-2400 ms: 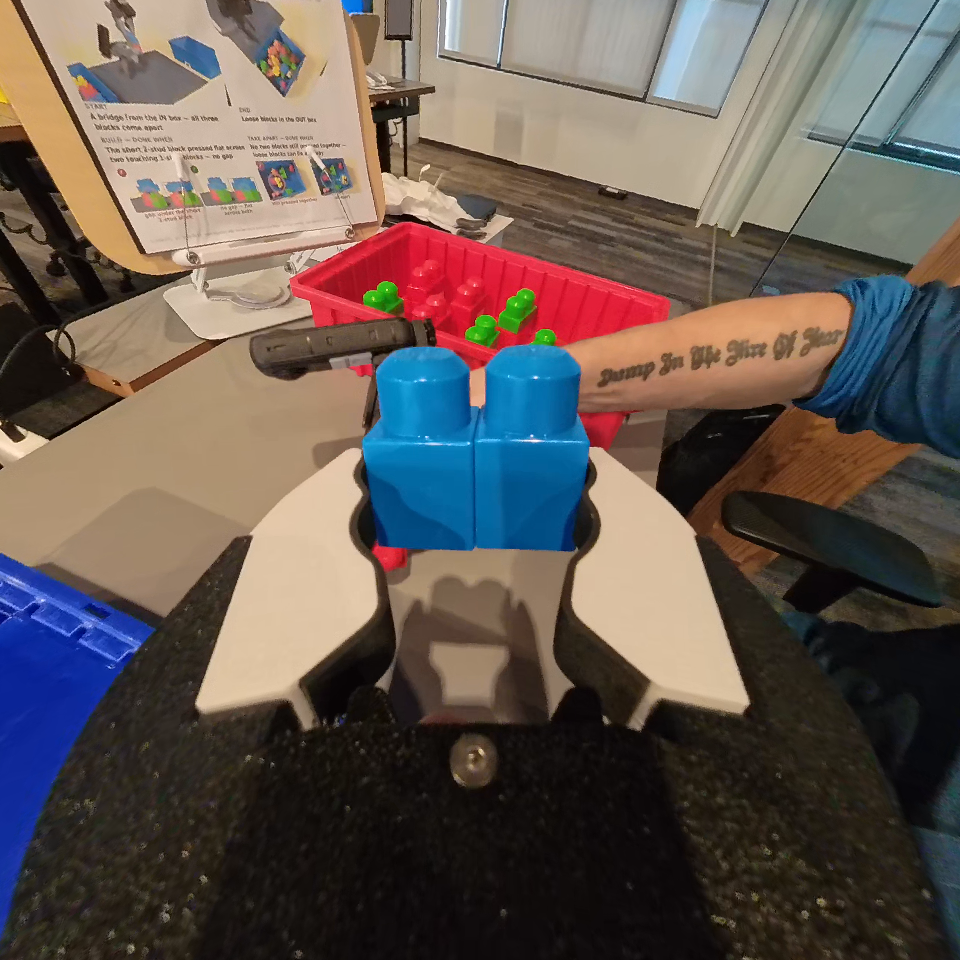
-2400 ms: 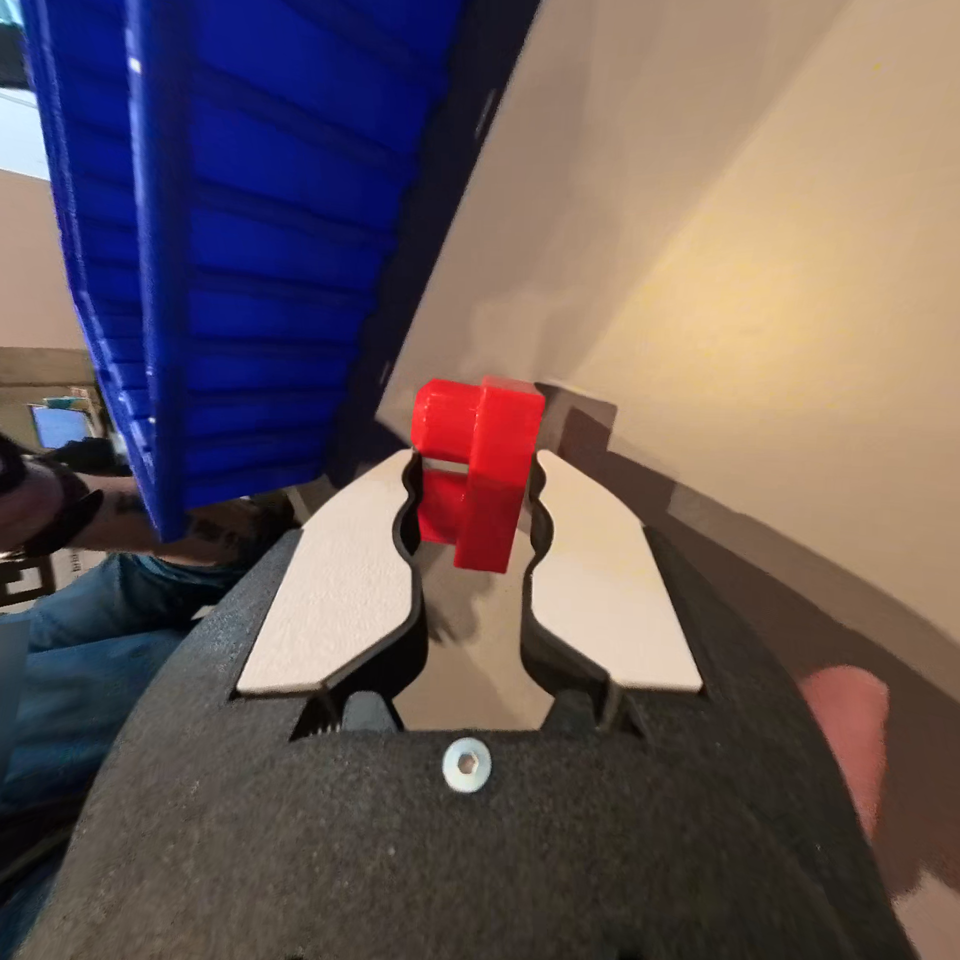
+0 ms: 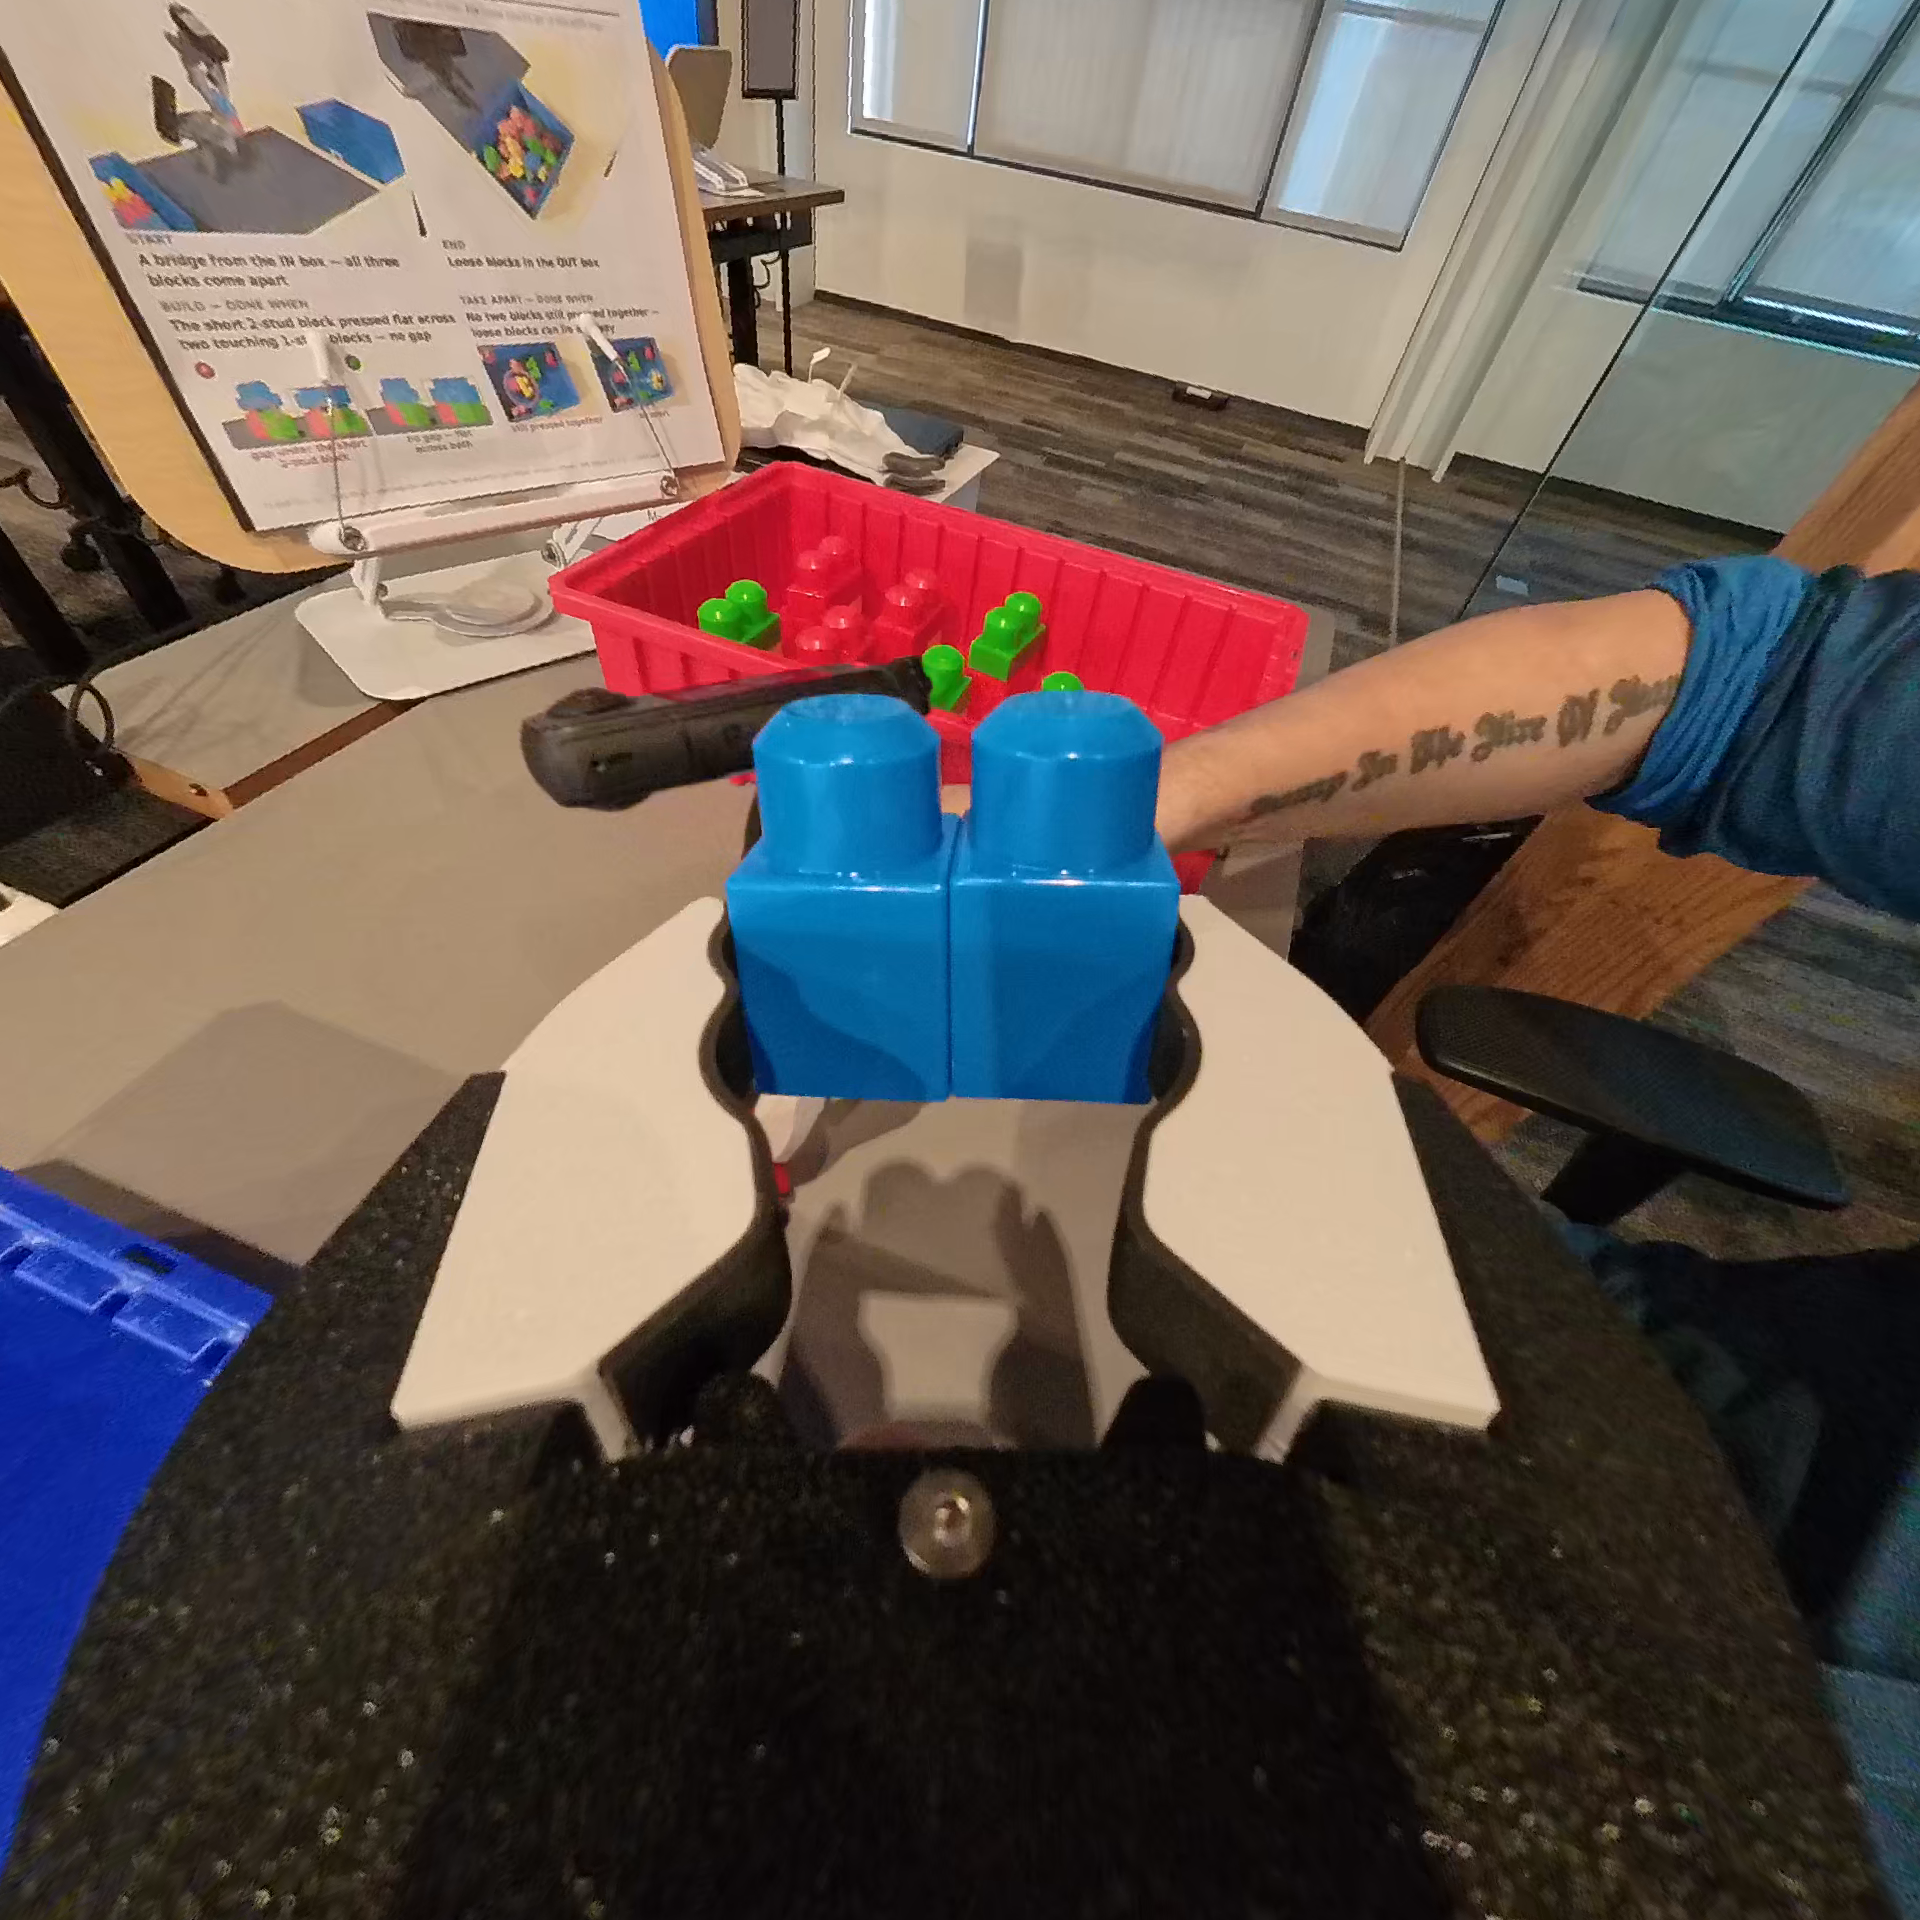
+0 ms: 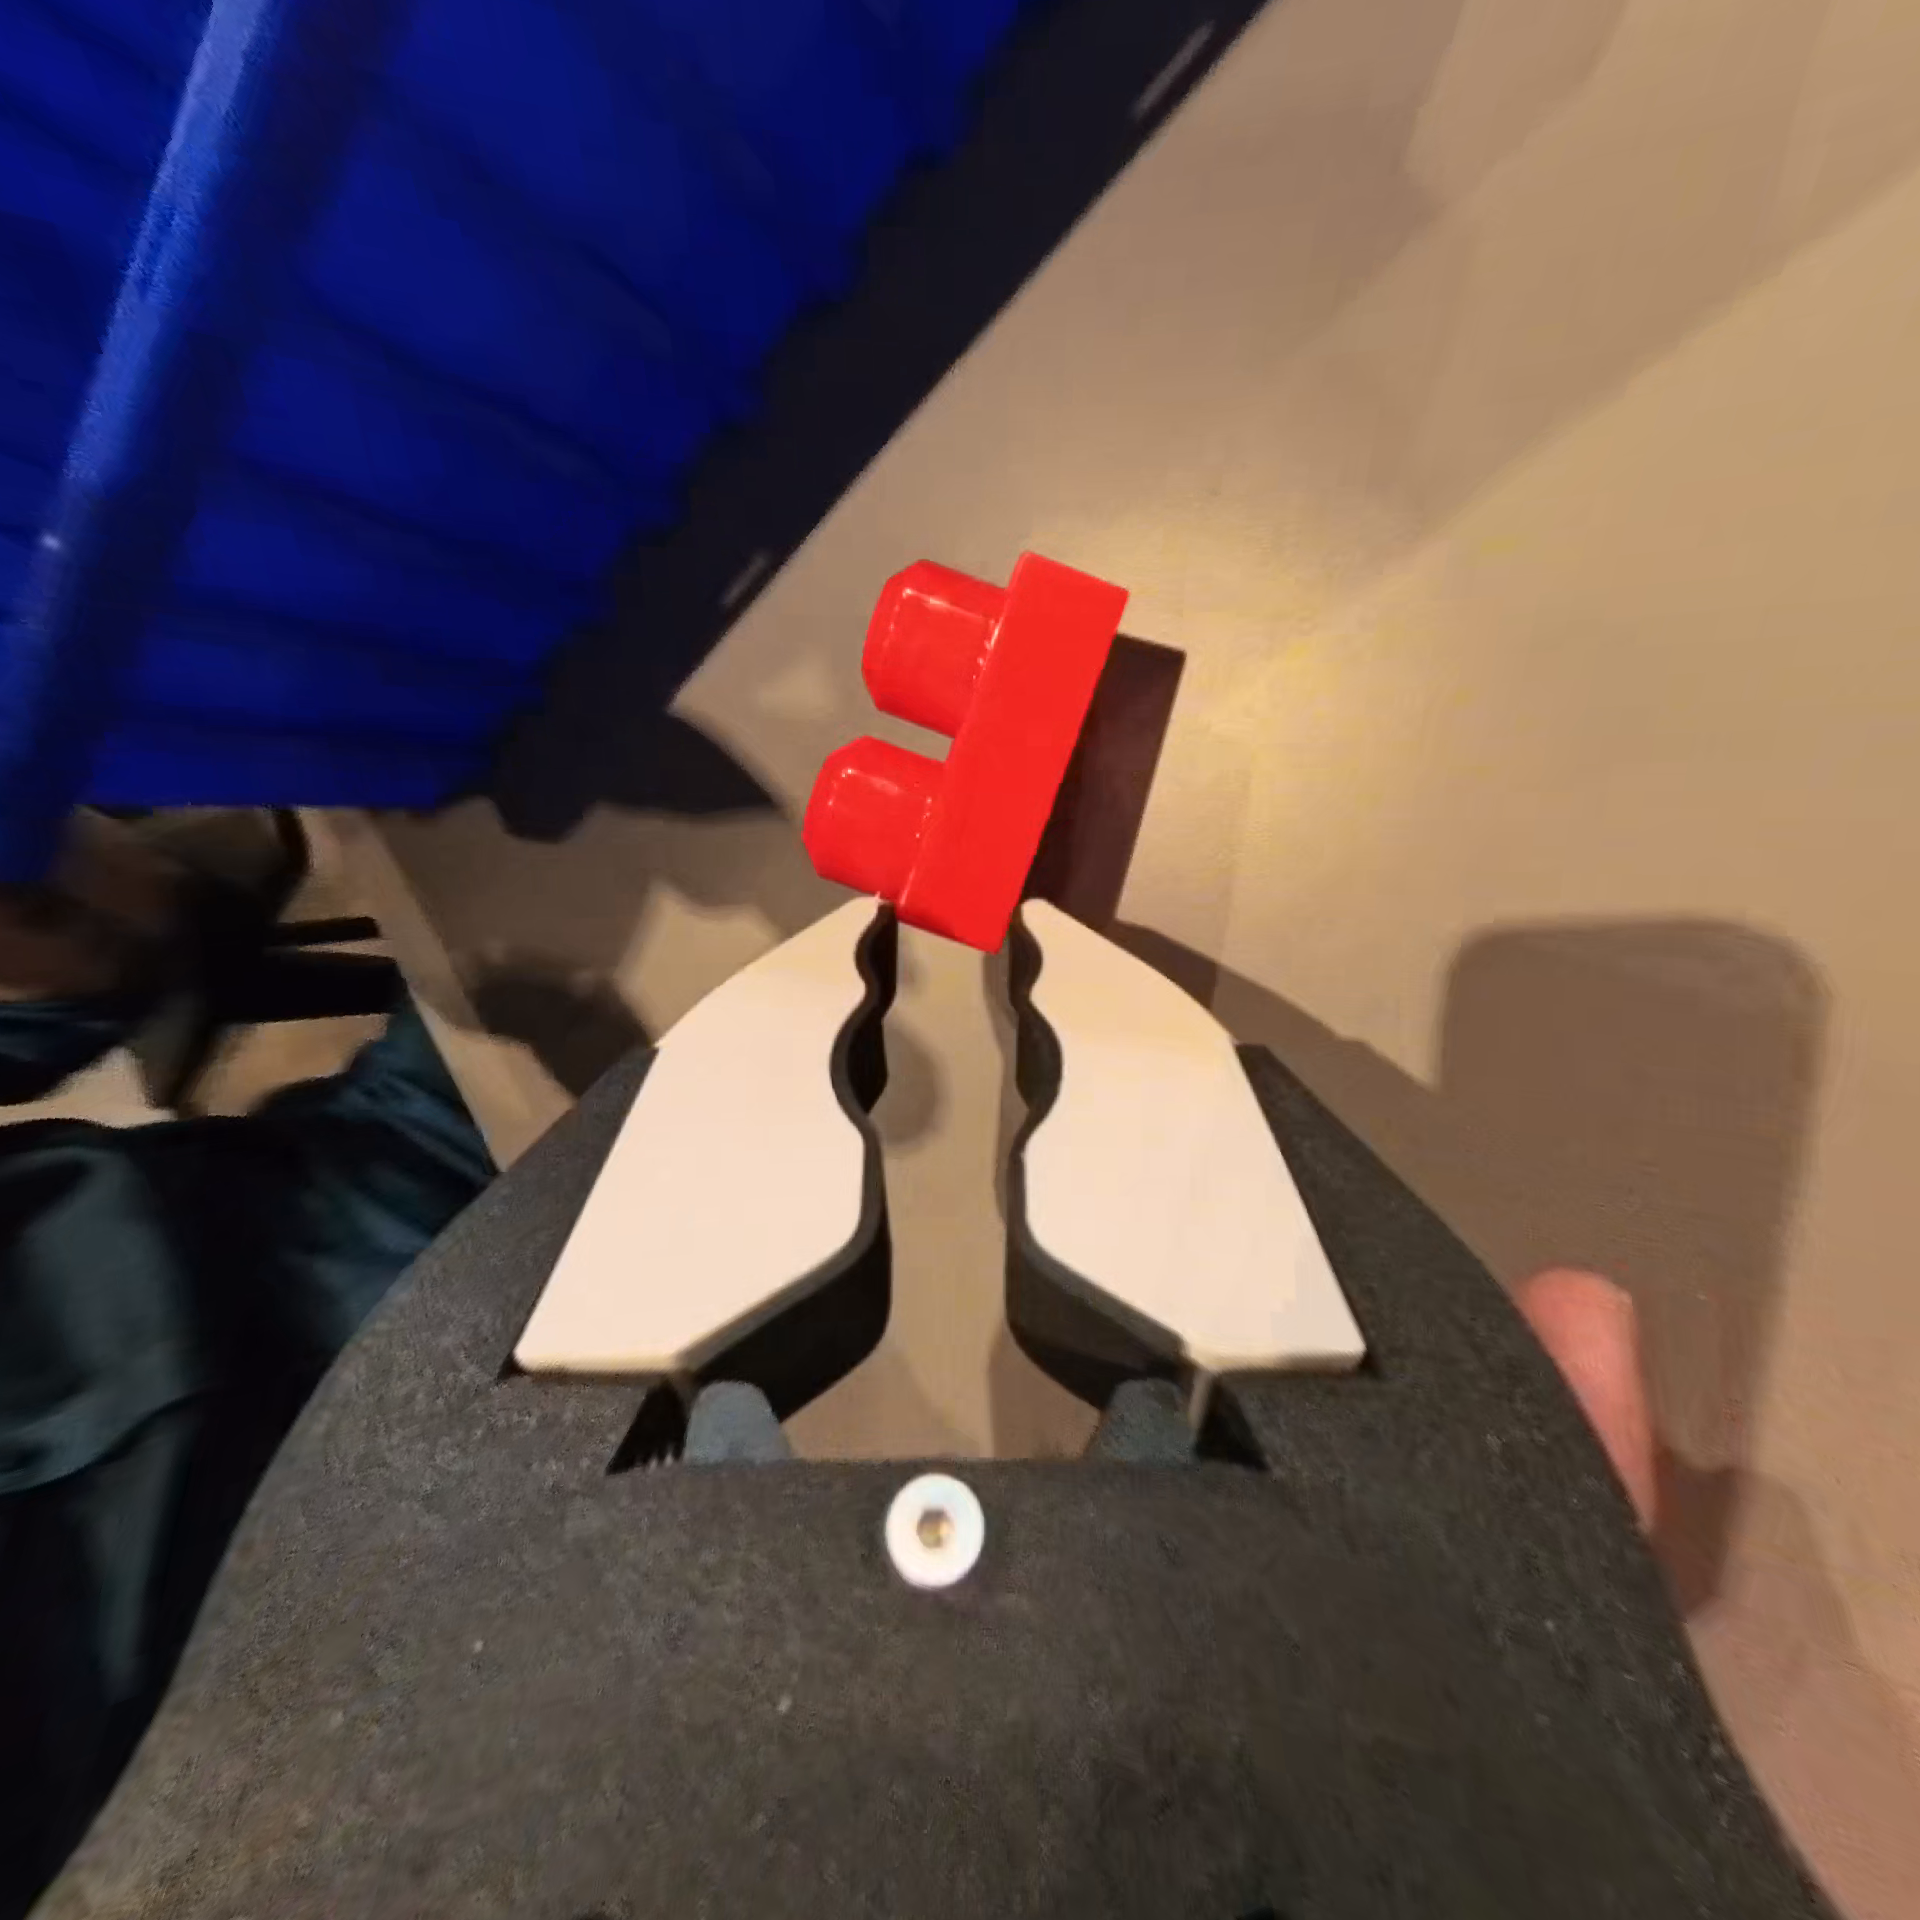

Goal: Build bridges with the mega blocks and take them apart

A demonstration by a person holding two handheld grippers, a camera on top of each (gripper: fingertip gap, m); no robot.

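My left gripper (image 3: 951,966) is shut on two blue one-stud blocks (image 3: 951,935), side by side with studs up, held above the grey table (image 3: 312,935). My right gripper (image 4: 948,920) is shut on the end of a red flat two-stud block (image 4: 977,748). It pinches the block at the fingertips close to the table top (image 4: 1507,520), and the rest sticks out past them. In the left wrist view the right gripper's black handle (image 3: 675,743) and the person's forearm (image 3: 1455,738) cross behind the blue blocks. A sliver of red (image 3: 779,1179) shows just below them.
A red bin (image 3: 1174,623) with several red and green blocks stands behind on the table. A blue bin (image 3: 94,1455) is at my near left and fills the upper left of the right wrist view (image 4: 364,364). An instruction sheet on a stand (image 3: 364,260) is at back left. An office chair armrest (image 3: 1621,1101) is at right.
The red block sat deep between the right fingers; now only its end is gripped at the tips, with the jaws closer together. The left gripper and blue blocks have barely moved.
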